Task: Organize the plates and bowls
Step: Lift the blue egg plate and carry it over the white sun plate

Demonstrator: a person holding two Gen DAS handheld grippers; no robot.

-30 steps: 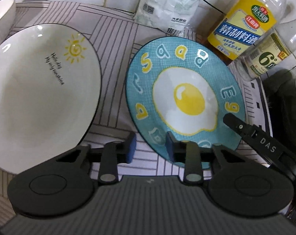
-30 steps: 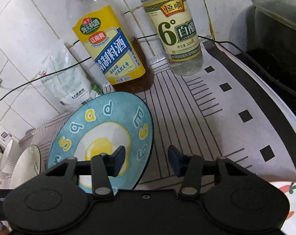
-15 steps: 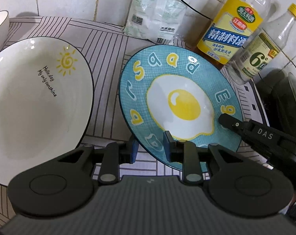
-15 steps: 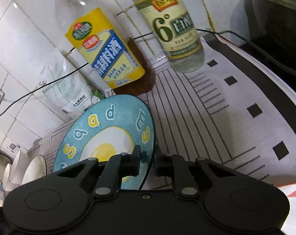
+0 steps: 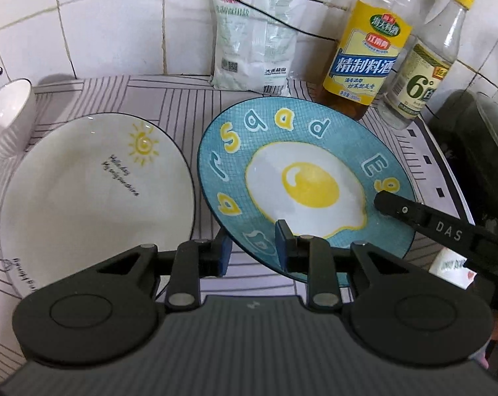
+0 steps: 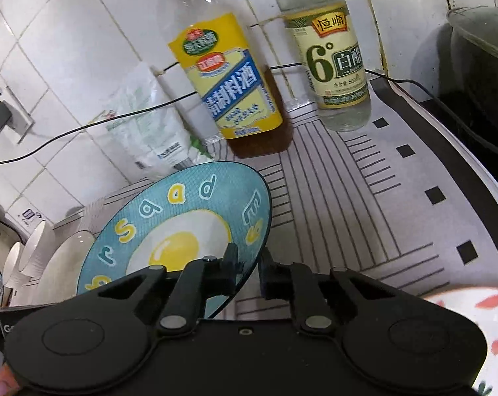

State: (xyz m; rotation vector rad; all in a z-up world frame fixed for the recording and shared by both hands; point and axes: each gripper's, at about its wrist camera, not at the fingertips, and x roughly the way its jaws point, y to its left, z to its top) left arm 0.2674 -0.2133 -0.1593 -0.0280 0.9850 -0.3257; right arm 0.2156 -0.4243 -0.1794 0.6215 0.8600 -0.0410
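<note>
Cooking wine bottle (image 6: 229,92): stood upright against the tiled wall (image 5: 110,29), yellow and blue label, brown liquid seen low in it.
Vinegar bottle (image 6: 331,62): stood just beside the cooking wine bottle, clear liquid, yellow cap seen in the left wrist view.
White packet (image 5: 255,36): leaned against the wall.
Black cable (image 6: 84,128): strung across the tiles.
Striped mat (image 6: 364,198): spread over the bench.
Dark pot (image 6: 480,66): placed at the mat's far edge.

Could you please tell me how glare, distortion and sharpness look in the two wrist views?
Left wrist: sharp overall, a bright highlight on the yolk of the blue plate, tile lines bowed by the fisheye. Right wrist: glare on the wall tiles, both bottles leaning from distortion, black vignette in the top corners.
</note>
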